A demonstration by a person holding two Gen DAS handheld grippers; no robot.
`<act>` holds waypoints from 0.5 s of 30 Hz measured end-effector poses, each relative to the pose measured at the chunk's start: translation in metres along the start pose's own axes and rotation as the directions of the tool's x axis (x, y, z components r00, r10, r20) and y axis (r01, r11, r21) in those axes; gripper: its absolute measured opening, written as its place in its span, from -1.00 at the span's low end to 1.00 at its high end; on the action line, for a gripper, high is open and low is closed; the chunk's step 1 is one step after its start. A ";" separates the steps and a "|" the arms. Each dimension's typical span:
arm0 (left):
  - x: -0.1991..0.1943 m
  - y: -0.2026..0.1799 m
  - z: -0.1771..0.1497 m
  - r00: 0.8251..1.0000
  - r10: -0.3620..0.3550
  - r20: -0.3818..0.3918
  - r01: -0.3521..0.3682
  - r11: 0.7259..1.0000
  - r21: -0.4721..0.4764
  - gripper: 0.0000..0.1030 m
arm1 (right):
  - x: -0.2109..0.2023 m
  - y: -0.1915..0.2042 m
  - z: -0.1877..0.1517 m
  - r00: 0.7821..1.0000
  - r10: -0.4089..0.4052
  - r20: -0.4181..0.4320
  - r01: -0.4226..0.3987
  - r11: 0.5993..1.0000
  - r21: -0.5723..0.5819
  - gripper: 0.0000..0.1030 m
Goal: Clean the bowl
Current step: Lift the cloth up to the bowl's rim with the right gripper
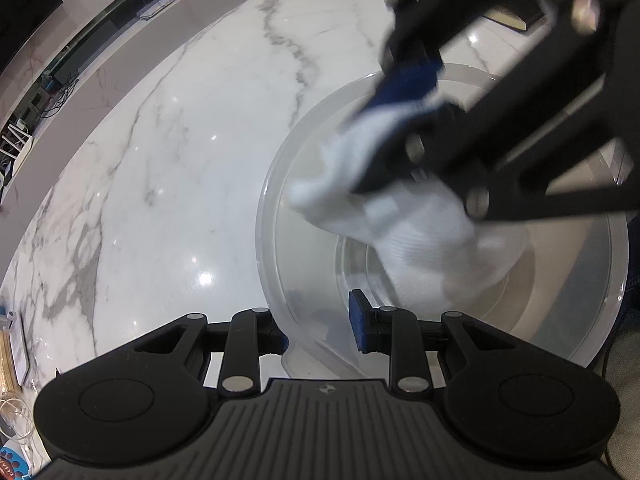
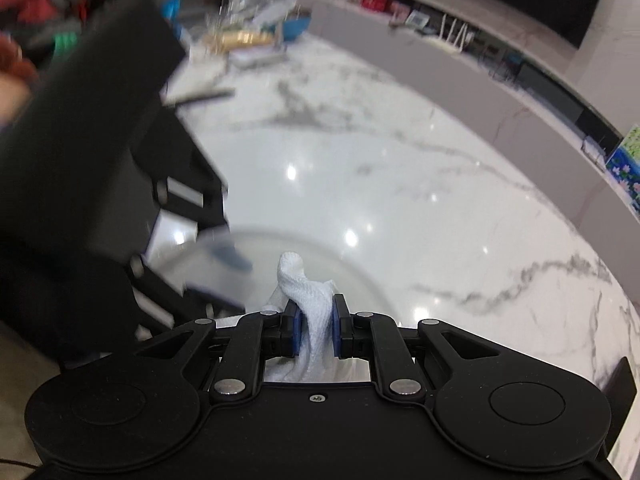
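A clear plastic bowl (image 1: 568, 276) stands on the white marble table (image 1: 180, 160). My left gripper (image 1: 320, 332) is shut on its near rim, one blue pad inside the wall and the other finger outside. My right gripper (image 2: 316, 322) is shut on a bunched white cloth (image 2: 310, 300). In the left wrist view the right gripper (image 1: 394, 120) comes in blurred from the upper right, above the bowl. The cloth (image 1: 416, 236) hangs from it down to the bowl's bottom. In the right wrist view the bowl's rim (image 2: 352, 268) curves just beyond the cloth. The left gripper (image 2: 228, 278) is a dark blur at the left.
Clutter sits at the table's far end, with a blue bowl (image 2: 296, 26) and a flat box (image 2: 244, 38). A dark flat object (image 1: 508, 16) lies beyond the clear bowl. A white tray (image 1: 20, 354) is at the table's left edge. A grey ledge (image 2: 460, 76) runs along the wall.
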State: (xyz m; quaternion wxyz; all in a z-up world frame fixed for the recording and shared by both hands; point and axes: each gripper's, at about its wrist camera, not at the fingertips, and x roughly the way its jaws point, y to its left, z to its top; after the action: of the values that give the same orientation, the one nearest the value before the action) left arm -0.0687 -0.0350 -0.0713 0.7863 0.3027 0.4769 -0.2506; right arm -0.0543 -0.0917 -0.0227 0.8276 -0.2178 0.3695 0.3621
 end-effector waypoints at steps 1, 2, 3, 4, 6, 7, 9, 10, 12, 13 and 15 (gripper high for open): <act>0.000 0.000 0.001 1.000 0.000 0.000 0.000 1.000 0.000 -0.50 | -0.003 -0.001 0.001 1.000 0.001 0.021 -0.002 1.000 0.013 -0.77; 0.001 0.000 0.001 1.000 0.001 0.000 -0.001 1.000 0.000 -0.50 | -0.006 -0.003 0.003 0.999 0.003 0.041 -0.004 1.000 0.026 -0.77; 0.001 0.000 0.001 1.000 0.001 0.000 -0.001 1.000 0.001 -0.50 | -0.008 -0.003 0.004 0.998 0.005 0.056 -0.007 0.999 0.035 -0.77; 0.002 0.002 0.002 1.000 -0.003 0.000 0.003 1.000 -0.005 -0.50 | -0.009 -0.003 0.004 0.998 0.006 0.064 -0.008 0.999 0.038 -0.77; 0.003 0.003 0.003 1.000 -0.008 0.000 0.008 1.000 -0.010 -0.50 | -0.011 -0.001 0.004 0.997 -0.003 0.075 0.000 0.999 0.038 -0.77; 0.003 0.004 0.003 1.000 -0.007 -0.001 0.007 1.000 -0.010 -0.50 | -0.010 -0.001 0.004 0.997 -0.005 0.077 0.002 0.999 0.039 -0.77; 0.003 0.003 0.003 1.000 -0.004 -0.001 0.003 1.000 -0.006 -0.50 | -0.008 0.000 0.003 0.997 -0.009 0.078 0.006 0.999 0.038 -0.77; 0.003 0.003 0.004 1.000 0.000 -0.001 0.000 1.000 -0.001 -0.50 | -0.006 -0.001 0.004 0.997 -0.014 0.078 0.011 0.999 0.037 -0.77; 0.004 0.003 0.004 1.000 -0.001 -0.001 0.001 1.000 -0.001 -0.50 | -0.001 -0.001 0.005 0.997 -0.029 0.073 0.027 0.999 0.030 -0.77; 0.005 0.004 0.004 1.000 -0.003 -0.001 0.003 1.000 -0.004 -0.50 | -0.001 0.000 0.004 0.997 -0.040 0.068 0.039 0.999 0.024 -0.77; 0.005 0.005 0.004 1.000 -0.007 -0.001 0.007 1.000 -0.009 -0.50 | -0.006 -0.001 0.003 0.996 -0.058 0.063 0.057 0.998 0.019 -0.77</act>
State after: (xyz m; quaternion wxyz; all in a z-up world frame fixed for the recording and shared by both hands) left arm -0.0606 -0.0344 -0.0732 0.7866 0.2976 0.4794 -0.2507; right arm -0.0547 -0.0926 -0.0161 0.8508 -0.2095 0.3399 0.3417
